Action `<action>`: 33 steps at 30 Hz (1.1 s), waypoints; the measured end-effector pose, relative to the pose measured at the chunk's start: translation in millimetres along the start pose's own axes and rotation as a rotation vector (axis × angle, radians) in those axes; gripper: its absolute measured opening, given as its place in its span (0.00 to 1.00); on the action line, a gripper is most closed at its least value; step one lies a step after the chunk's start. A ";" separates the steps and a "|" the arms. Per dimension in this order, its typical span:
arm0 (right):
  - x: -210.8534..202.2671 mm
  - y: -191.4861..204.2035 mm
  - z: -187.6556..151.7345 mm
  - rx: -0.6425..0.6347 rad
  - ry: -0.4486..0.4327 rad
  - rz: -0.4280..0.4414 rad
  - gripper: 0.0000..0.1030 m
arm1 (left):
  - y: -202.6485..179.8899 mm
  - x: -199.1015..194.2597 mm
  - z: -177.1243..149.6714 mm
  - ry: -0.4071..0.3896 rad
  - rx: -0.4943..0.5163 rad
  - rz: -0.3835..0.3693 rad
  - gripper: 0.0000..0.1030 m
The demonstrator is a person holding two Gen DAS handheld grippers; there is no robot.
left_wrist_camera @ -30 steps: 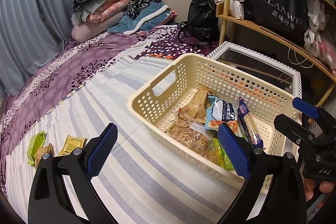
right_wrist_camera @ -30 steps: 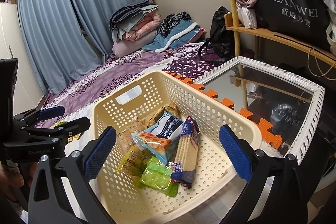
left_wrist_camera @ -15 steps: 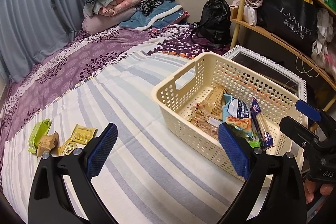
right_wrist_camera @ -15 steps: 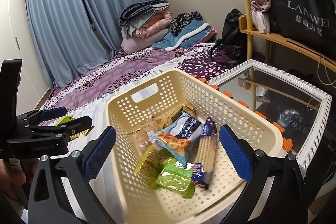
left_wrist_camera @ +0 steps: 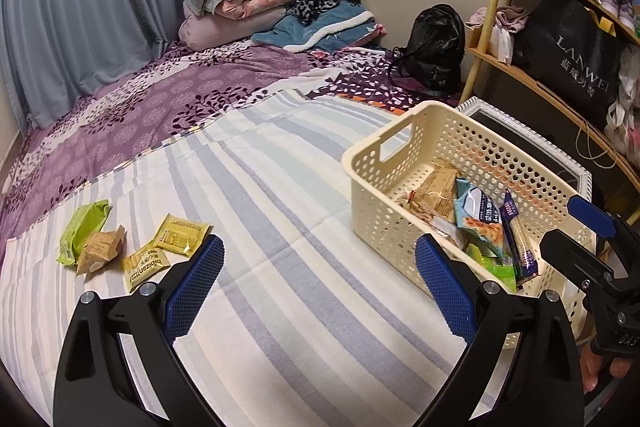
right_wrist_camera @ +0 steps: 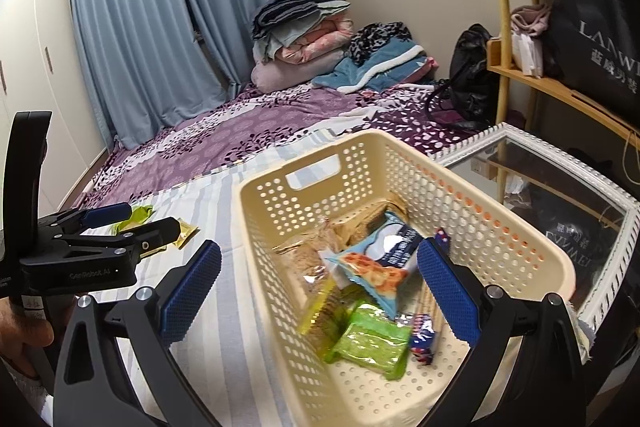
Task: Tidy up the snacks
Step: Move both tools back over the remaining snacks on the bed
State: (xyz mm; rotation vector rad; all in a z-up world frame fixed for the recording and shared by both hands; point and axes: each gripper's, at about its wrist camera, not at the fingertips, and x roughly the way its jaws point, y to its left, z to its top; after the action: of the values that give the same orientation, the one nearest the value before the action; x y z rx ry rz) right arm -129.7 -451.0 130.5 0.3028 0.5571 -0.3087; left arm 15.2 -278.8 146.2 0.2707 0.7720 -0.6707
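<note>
Left wrist view: the cream perforated basket [left_wrist_camera: 452,155] on the striped sheet [left_wrist_camera: 280,211] holds mixed snack packets, while four loose packets [left_wrist_camera: 132,243] lie well apart to its left — hidden mostly from the right wrist view. Left gripper [left_wrist_camera: 318,287] and right gripper [right_wrist_camera: 318,291] both gape, empty.

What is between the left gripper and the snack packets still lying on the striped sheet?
Nothing visible. The open left gripper has only bare striped sheet between it and the loose yellow, brown and green snack packets. The cream perforated plastic basket sits off to its right.
</note>
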 end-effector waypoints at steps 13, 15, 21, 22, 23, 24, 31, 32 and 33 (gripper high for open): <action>15.3 45.5 -5.8 -0.085 0.051 0.057 0.95 | 52.9 4.2 -32.4 0.048 -0.116 0.028 0.95; 18.3 53.2 -7.7 -0.097 0.062 0.070 0.95 | 64.2 5.3 -41.8 0.060 -0.146 0.032 0.95; 30.5 78.1 -17.2 -0.146 0.101 0.105 0.95 | 104.0 13.7 -73.5 0.121 -0.244 0.073 0.95; 31.5 81.7 -18.2 -0.156 0.104 0.109 0.95 | 111.5 13.9 -77.9 0.126 -0.260 0.085 0.95; 33.0 85.9 -19.6 -0.167 0.107 0.115 0.95 | 118.2 13.4 -81.4 0.129 -0.274 0.094 0.95; 34.7 89.4 -20.9 -0.175 0.112 0.122 0.95 | 125.1 12.4 -84.9 0.130 -0.288 0.101 0.95; 46.7 111.6 -31.8 -0.216 0.155 0.157 0.95 | 157.2 8.3 -100.2 0.137 -0.350 0.142 0.95; 48.5 115.3 -33.8 -0.226 0.161 0.160 0.95 | 160.6 7.5 -102.4 0.138 -0.358 0.147 0.95; 50.7 118.9 -35.9 -0.236 0.167 0.162 0.95 | 163.3 7.7 -103.3 0.140 -0.365 0.152 0.95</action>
State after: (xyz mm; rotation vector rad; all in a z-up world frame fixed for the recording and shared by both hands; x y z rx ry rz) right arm -62.3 -340.1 96.6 0.1439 0.7225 -0.0595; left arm 67.9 -110.6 66.7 0.0416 0.9813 -0.3607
